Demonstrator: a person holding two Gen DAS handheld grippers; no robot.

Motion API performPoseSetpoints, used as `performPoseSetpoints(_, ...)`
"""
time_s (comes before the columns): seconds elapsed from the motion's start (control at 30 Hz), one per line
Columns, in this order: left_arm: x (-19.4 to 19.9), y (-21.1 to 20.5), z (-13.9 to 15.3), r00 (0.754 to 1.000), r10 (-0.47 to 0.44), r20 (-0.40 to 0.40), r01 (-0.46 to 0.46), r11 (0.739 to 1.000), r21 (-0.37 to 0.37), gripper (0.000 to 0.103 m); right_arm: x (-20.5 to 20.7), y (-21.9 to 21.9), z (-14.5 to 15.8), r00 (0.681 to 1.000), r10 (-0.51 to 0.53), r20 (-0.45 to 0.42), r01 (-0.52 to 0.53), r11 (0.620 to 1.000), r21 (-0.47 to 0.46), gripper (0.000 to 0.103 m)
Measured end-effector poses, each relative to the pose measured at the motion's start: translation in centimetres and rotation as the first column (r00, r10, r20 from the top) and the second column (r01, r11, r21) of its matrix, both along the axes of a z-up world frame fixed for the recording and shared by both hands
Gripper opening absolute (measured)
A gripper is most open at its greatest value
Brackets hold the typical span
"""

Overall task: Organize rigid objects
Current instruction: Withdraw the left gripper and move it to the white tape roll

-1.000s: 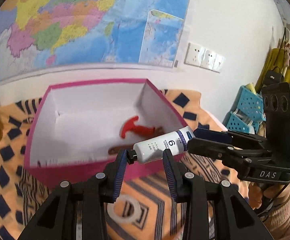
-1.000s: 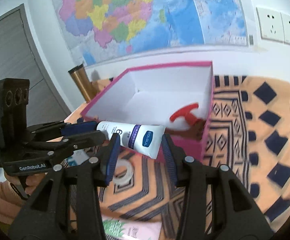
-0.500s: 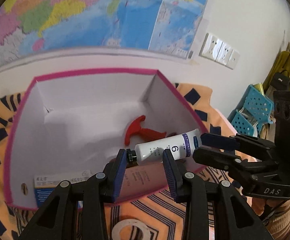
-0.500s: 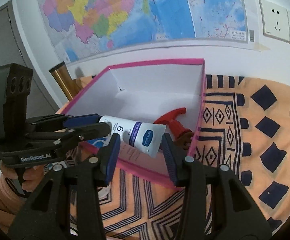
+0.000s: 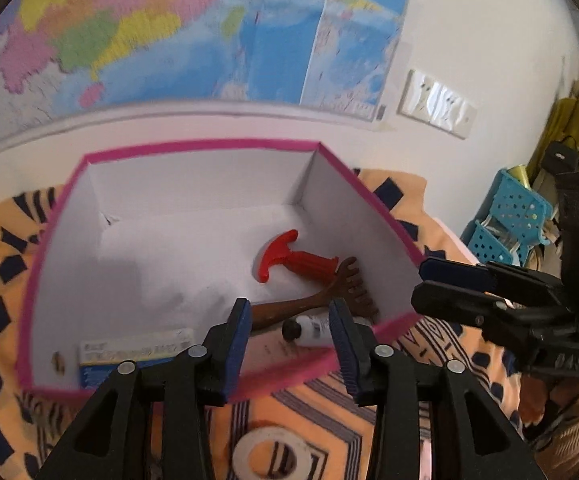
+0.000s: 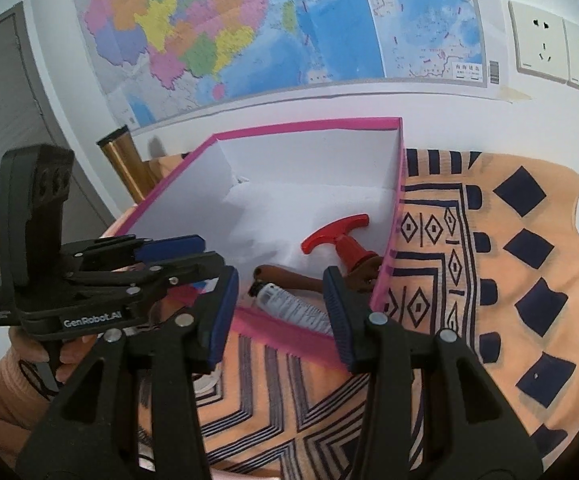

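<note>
A pink-rimmed white box stands on the patterned cloth. Inside lie a white tube with a black cap, a red T-handled tool, a brown wooden back scratcher and a blue-and-white carton. My left gripper is open and empty, above the box's near wall, with the tube below and between its jaws. My right gripper is open and empty over the near right corner of the box.
A roll of clear tape lies on the orange patterned cloth in front of the box. A gold cylinder stands behind the box at the left. Blue baskets stand off the table's right. A map covers the wall.
Both grippers held the white tube over the box; both have opened and the tube now lies inside the box by its near wall.
</note>
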State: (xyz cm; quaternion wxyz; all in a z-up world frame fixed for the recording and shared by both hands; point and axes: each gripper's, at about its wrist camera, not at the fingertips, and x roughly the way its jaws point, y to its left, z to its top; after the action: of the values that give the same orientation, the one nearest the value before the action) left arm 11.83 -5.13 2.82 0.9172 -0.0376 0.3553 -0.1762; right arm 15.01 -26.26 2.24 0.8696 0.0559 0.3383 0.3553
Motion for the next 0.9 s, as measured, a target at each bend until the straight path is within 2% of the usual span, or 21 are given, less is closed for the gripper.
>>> performPoseSetpoints(0.13, -3.0, 1.4, 0.6, 0.998, 0.011, 0.057, -0.011, 1.000, 0.002, 0.047, -1.8, -0.2, 0.2, 0.999, 0.051, 0.016, -0.051, 0.998, 0.038, 0.046)
performPoseSetpoints(0.2, -4.0, 2.1, 0.4, 0.998, 0.014, 0.054, -0.013, 1.000, -0.009, 0.049, -2.6, 0.1, 0.0, 0.996, 0.084, 0.014, -0.084, 0.995, 0.046, 0.046)
performPoseSetpoints(0.33, -5.2, 3.0, -1.1, 0.999, 0.046, 0.014, -0.046, 0.999, -0.009, 0.049, -3.5, 1.2, -0.9, 0.990, 0.139, -0.014, -0.139, 0.989, 0.054, 0.046)
performPoseSetpoints(0.57, -6.8, 2.4, -4.8, 0.995, 0.046, -0.091, -0.046, 0.999, 0.004, 0.049, -4.2, 3.4, -3.4, 0.977, 0.194, -0.083, -0.192, 0.981, 0.031, 0.046)
performPoseSetpoints(0.73, -7.1, 2.0, -6.2, 0.991, 0.077, -0.108, -0.071, 0.996, 0.062, 0.049, -4.3, 4.6, -4.6, 0.971, 0.209, -0.114, -0.209, 0.978, 0.008, 0.046)
performPoseSetpoints(0.9, -7.5, 2.0, -6.9, 0.989, 0.084, -0.122, -0.076, 0.995, 0.066, 0.049, -4.1, 5.3, -5.7, 0.967, 0.212, -0.144, -0.215, 0.977, -0.006, 0.046)
